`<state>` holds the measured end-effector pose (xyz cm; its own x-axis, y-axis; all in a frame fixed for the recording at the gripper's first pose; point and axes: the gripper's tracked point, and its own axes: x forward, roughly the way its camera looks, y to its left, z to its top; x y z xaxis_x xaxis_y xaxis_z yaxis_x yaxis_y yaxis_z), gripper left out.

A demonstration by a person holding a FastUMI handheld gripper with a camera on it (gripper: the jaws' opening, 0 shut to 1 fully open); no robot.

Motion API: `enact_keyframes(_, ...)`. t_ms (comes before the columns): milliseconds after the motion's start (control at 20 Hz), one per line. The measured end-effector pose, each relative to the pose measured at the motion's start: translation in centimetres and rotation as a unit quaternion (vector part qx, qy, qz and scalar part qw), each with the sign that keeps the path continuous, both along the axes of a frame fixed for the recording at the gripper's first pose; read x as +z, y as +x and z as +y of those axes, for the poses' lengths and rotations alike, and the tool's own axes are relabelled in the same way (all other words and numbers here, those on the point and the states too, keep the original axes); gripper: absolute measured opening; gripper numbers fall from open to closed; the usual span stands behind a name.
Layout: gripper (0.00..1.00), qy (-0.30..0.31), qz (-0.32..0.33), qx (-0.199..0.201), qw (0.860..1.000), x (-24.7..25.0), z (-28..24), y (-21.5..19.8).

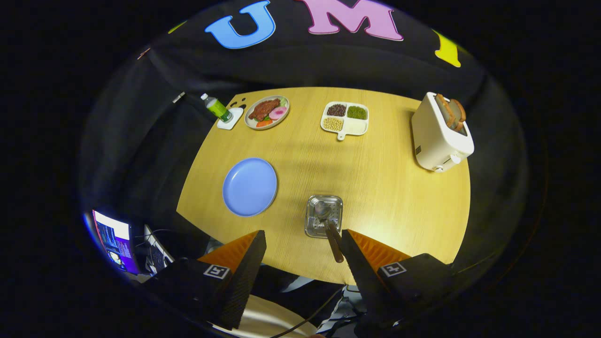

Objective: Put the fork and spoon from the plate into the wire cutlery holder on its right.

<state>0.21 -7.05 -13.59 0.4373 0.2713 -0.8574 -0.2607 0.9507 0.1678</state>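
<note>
The round wooden table [375, 188] carries everything, its pale grain running lengthwise under a soft patch of light near the front edge. At its far right stands a cream toaster [439, 136] with two browned slices of bread poking out of the slots. The blue plate [250, 186] lies bare on the left half, round and matte, with nothing on it. Further back sit a white divided dish [345, 119] with dark, green and pale beans in three of its sections, and an oval dish of food [266, 111] with meat and pink slices. Beside that, a small green bottle [217, 107] rests tilted on a white coaster.

The wire cutlery holder [323, 216] is a small square metal basket, shiny, with a perforated bottom, standing to the right of the plate and just ahead of the fingers. A spoon [326, 218] stands in it, its silvery bowl down inside the basket and its dark handle leaning back toward the right finger. Whether a fork is in there too is hard to make out.

The gripper [303, 244] hangs above the table's near edge with its fingers spread wide and nothing between them.
</note>
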Motion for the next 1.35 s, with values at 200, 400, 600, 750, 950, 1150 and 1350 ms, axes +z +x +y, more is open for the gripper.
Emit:
enact_keyframes(200,1.0,0.005,-0.056,-0.016,0.998,1.6,0.8,-0.6)
enact_keyframes(400,0.99,0.028,-0.149,-0.05,0.987,5.0,2.5,-0.2)
enact_keyframes(600,0.99,0.024,-0.263,-0.091,0.96,9.9,2.7,1.5)
enact_keyframes(750,0.99,0.016,-0.344,-0.113,0.932,13.1,2.7,2.5)
enact_keyframes(950,0.99,0.008,-0.438,-0.148,0.887,17.6,1.9,2.6)
enact_keyframes(1150,0.99,0.005,-0.471,-0.151,0.869,18.7,2.5,1.9)
enact_keyframes(1350,0.99,-0.001,-0.467,-0.153,0.871,18.2,2.4,2.1)
